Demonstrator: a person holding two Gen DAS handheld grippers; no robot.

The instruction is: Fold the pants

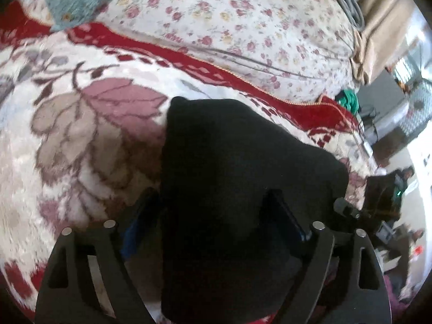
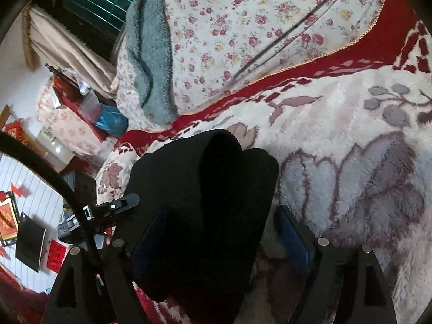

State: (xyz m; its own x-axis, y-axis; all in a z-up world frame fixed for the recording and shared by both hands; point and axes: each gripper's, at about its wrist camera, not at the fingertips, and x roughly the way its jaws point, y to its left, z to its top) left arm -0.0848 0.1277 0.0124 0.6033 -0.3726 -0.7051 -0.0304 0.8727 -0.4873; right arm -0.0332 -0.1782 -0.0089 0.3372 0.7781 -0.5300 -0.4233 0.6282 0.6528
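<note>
Black pants (image 1: pixel 237 178) drape between both grippers' fingers, soft and limp. Left gripper (image 1: pixel 213 216) and right gripper (image 2: pixel 216 232) stand apart around the cloth; a clamp cannot be confirmed. Grip the thick folded edge.

Pants (image 1: pixel 243 175) lie on the blanket (image 1: pixel 81 135), with the quilt (image 1: pixel 243 21) behind.

Soft daylight, fisheye-warped edges, slight motion blur.

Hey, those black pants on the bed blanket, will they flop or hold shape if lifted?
Probably floppy: the black pants drape in soft rounded folds across the jaws. Likely fairly light, since the knit looks thin at its ribbed edge. The plush blanket may drag at the cloth a little, so it should not slide freely.
</note>
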